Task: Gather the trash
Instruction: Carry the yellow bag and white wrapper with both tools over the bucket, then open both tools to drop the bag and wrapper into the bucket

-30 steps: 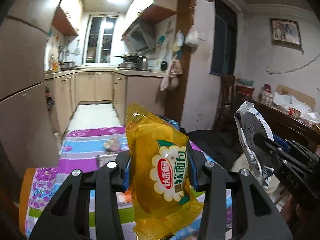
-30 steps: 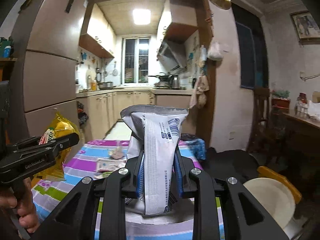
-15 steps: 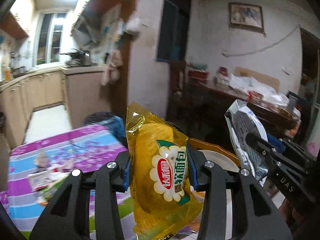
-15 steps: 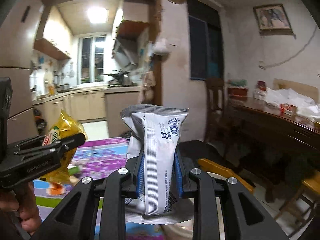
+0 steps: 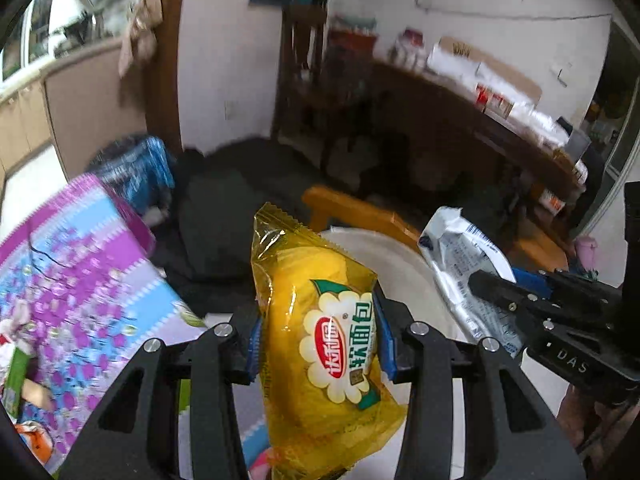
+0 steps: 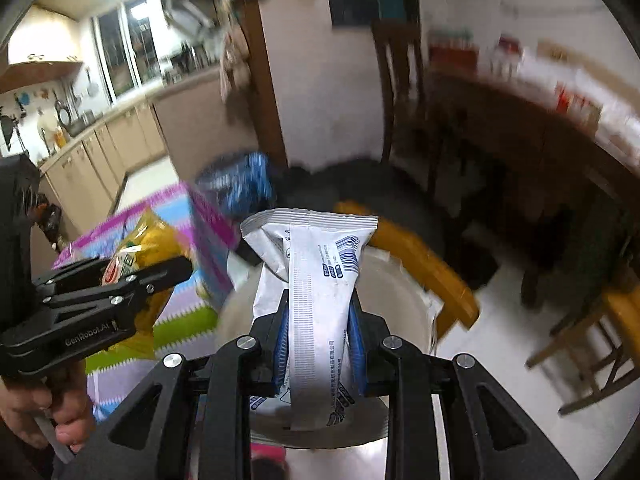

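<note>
My left gripper is shut on a yellow bread wrapper that stands upright between its blue pads. My right gripper is shut on a white-and-blue printed wrapper. Both point down over a round white bin, which fills the floor just beyond the fingers in the right wrist view. In the left wrist view the right gripper holds the white wrapper at the right. In the right wrist view the left gripper holds the yellow wrapper at the left, with a hand below it.
The table with a purple, blue and green cloth lies to the left, scraps on it. An orange wooden stool stands behind the bin. A blue bag, a dark heap and a cluttered dark sideboard lie beyond. A wooden chair stands at the right.
Both grippers have swung right, away from the table and kitchen, and tipped downward over the white bin. Each still holds its wrapper as before.
</note>
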{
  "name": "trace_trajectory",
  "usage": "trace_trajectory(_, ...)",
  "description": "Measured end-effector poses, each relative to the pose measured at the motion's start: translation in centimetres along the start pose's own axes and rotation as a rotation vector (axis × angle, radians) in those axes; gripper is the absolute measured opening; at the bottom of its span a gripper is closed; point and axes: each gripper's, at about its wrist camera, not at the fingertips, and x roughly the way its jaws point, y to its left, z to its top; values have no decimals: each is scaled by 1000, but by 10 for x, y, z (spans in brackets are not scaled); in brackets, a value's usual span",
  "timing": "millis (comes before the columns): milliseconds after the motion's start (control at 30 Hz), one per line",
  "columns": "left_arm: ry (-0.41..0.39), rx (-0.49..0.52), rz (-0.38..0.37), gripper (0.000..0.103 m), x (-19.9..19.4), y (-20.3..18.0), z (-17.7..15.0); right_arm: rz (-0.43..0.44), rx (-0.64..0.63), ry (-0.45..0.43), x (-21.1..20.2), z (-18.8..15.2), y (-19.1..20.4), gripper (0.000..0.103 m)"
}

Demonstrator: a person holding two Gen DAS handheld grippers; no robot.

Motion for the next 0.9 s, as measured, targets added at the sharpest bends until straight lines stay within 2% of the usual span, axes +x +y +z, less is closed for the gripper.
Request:
trace_trajectory(200, 118, -24, -24, 42, 48, -2, 0, 27, 53, 141, 61, 2, -20, 26)
trace_trajectory(267, 148, -31, -18, 42, 62, 0, -5, 25, 56, 156, 65, -19, -12, 26)
trace_trajectory(333, 164, -36, -16, 42, 71, 2, -8, 26, 59, 164, 68, -30, -6, 27)
trace_trajectory(633, 154, -46, -7, 43, 78, 3, -10, 31, 70, 174, 70, -34, 4, 27)
trace_trajectory(667, 153, -43, -4, 44, 77, 3, -10, 31, 71, 171, 70, -34, 4, 27)
trace_trajectory(733, 145, -46, 2, 58, 75, 2, -8, 34, 79, 168, 69, -34, 4, 29)
trace_trajectory(767, 136, -46, 5, 62, 73, 3, -8, 33, 82, 164, 69, -34, 3, 30)
trace_trajectory(900, 119, -42, 13, 66, 67, 4, -6, 39, 90, 149, 65, -33, 4, 36)
